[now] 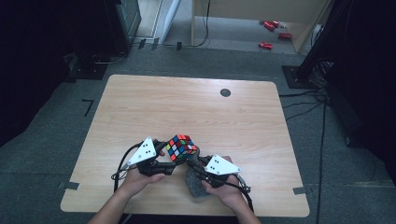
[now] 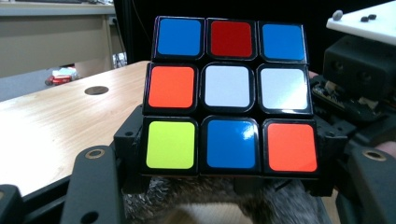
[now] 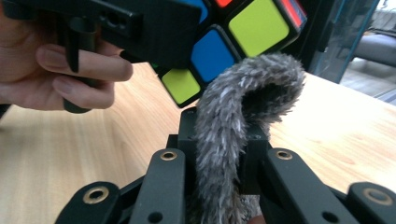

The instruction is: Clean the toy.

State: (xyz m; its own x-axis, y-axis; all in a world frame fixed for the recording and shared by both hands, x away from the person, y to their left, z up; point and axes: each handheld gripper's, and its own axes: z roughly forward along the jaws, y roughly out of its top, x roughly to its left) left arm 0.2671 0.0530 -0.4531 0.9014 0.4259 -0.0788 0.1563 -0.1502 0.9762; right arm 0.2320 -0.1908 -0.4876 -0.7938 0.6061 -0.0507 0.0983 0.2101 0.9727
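My left tongs [image 1: 164,150] grip the puzzle cube [image 1: 181,147] above the counter [image 1: 140,107], my right tongs [image 3: 219,140] pinch the grey fuzzy cloth [image 3: 233,121] under it, and hard wiping could twist the cube loose.

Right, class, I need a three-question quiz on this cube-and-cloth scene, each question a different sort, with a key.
1. True or false: the left gripper holds the puzzle cube above the table.
2. What is pinched in the right gripper? A) a sponge B) a grey fuzzy cloth C) a pen
3. In the left gripper view, what colour is the centre sticker of the cube face toward the camera?

Key: 1 true. 2 B. 3 white.
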